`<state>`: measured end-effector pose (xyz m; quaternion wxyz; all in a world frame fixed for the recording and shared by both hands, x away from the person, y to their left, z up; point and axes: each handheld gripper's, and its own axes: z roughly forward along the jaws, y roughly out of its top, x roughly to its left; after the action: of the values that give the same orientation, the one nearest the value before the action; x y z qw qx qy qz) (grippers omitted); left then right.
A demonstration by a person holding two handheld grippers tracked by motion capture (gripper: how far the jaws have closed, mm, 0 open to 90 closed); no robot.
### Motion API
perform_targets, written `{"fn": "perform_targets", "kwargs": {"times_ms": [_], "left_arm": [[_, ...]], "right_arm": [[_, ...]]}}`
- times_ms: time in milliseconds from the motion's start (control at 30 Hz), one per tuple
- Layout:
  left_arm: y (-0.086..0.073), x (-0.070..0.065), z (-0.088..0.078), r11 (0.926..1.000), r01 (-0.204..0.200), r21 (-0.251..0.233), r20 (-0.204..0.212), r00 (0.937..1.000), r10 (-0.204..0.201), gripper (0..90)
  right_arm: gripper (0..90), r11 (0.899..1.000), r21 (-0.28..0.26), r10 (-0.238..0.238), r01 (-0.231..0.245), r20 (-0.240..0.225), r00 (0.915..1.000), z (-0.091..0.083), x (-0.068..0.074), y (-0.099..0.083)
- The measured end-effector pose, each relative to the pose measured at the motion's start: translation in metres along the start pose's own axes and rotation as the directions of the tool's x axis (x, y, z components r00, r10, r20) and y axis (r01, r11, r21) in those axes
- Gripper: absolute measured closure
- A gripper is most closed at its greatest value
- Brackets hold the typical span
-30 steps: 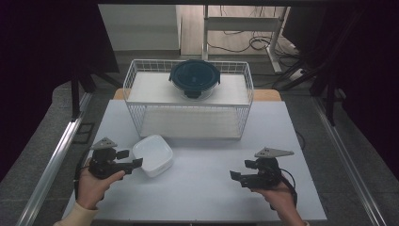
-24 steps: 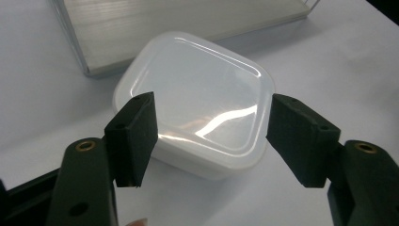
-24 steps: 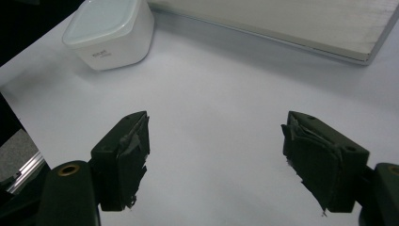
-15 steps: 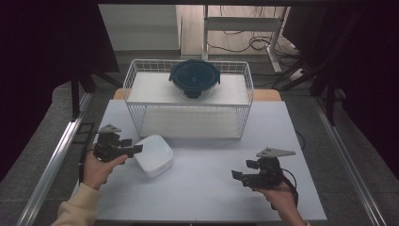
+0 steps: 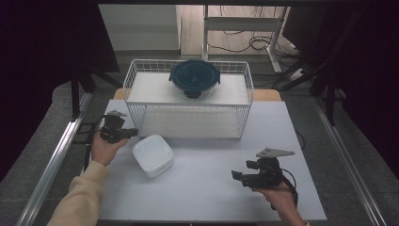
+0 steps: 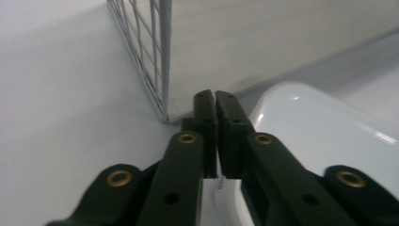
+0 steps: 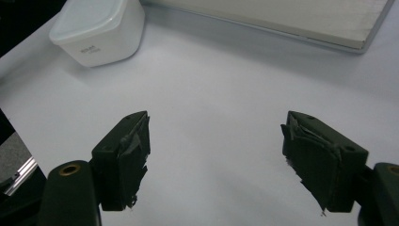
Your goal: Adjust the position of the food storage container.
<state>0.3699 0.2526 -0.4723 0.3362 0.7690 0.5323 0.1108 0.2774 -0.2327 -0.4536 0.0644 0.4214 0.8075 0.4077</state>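
One white box [image 5: 152,154] with its lid on sits on the desk [image 5: 211,188] near the left edge, just in front of the wire basket [image 5: 188,104], which holds a round dark bowl [image 5: 195,78]. Right beside the box, near the basket's front corner, the left claw [image 5: 131,133] has just been closing and is now pressed together on nothing, while the right claw [image 5: 239,175] waits spread wide and empty near the front right corner. To pick the box up well, I think the left claw should open again, go around one side of it, and squeeze gently.
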Motion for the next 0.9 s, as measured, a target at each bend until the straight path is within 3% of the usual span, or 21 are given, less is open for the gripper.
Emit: {"fn": "perform_targets", "kwargs": {"times_ms": [133,700,900], "left_arm": [[0.000,-0.001,0.011,0.9981,-0.042,0.046,0.024,0.9989,0.041,89.9],[0.000,-0.008,0.021,0.9908,-0.089,0.101,0.046,0.9953,0.085,90.0],[0.001,-0.024,0.024,0.9850,-0.136,0.107,0.090,0.9879,0.127,90.0]], "right_arm": [[23.8,1.000,0.007,-0.005,0.005,0.005,1.0000,0.001,0.001,0.000],[23.4,1.000,0.026,0.007,-0.007,0.004,1.0000,0.004,0.000,-0.002],[23.4,1.000,0.027,0.007,-0.007,0.004,1.0000,0.004,0.000,-0.001]]}}
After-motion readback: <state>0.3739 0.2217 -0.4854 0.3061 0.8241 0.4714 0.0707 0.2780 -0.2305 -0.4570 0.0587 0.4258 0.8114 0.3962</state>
